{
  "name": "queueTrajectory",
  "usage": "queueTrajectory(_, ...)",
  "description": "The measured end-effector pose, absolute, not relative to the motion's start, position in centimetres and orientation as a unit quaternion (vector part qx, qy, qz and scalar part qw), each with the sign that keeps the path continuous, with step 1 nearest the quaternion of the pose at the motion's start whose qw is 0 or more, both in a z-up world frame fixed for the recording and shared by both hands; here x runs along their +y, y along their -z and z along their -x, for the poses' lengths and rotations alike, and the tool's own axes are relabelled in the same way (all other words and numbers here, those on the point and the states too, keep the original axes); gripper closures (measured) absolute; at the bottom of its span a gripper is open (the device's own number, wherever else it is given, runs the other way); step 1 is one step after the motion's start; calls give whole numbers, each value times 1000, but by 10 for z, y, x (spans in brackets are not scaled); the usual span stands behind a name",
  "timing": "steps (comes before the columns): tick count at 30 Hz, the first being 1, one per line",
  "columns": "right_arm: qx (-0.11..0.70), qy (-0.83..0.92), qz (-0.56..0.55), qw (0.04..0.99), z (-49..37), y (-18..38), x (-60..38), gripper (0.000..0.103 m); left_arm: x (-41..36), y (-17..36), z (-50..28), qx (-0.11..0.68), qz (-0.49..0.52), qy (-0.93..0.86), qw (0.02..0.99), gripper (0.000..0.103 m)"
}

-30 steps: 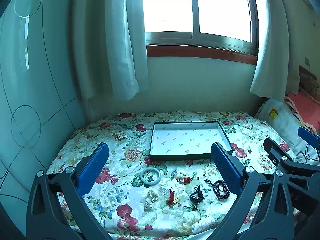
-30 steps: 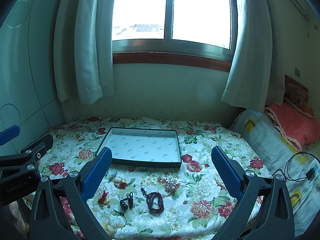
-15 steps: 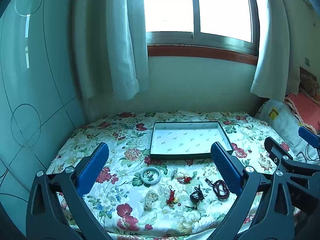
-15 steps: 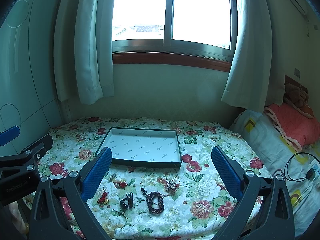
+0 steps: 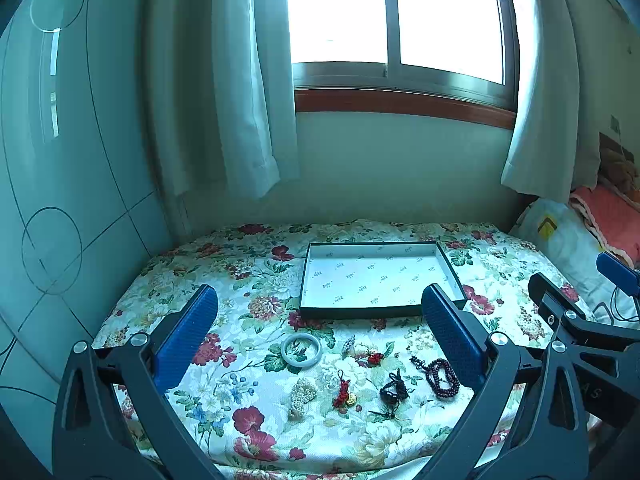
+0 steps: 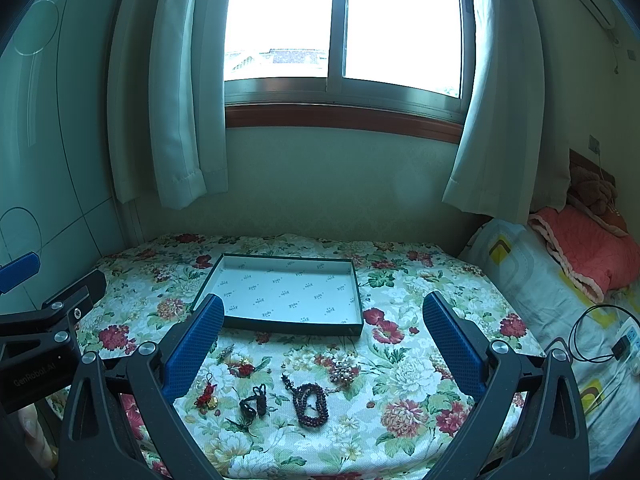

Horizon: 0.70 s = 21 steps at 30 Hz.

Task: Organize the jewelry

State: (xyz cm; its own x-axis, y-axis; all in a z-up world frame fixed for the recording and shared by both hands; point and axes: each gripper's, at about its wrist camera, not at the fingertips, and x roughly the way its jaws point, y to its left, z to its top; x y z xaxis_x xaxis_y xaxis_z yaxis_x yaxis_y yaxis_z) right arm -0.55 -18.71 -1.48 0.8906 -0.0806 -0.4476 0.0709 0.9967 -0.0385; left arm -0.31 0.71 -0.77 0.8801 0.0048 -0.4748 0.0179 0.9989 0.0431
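Jewelry loose on floral cloth (image 5: pixel 248 280), all just in front of the tray (image 5: pixel 376 276): pale bangle (image 5: pixel 301 351), pearl cluster (image 5: pixel 303 393), red charm (image 5: pixel 343 391), black cord (image 5: pixel 394 389), dark beads (image 6: pixel 310 399). Left gripper (image 5: pixel 316 344) and right gripper (image 6: pixel 322 344) both spread wide, holding nothing, above the pieces.

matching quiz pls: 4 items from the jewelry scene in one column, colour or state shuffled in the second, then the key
Items:
1. bangle
2. tray
3. bead bracelet
4. left gripper

Colour or state:
A. dark reddish-brown, coiled on the floral cloth
B. pale green ring, lying flat on the cloth
C. open, holding nothing
D. dark-rimmed, white lining, no jewelry inside

Pairs: 1-B, 2-D, 3-A, 4-C
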Motion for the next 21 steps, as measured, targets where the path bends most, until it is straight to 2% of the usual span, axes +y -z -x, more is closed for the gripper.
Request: queueTrajectory(21, 255, 39, 4, 966, -8, 32, -191, 4, 9, 23, -11, 267, -21, 0, 964, 2)
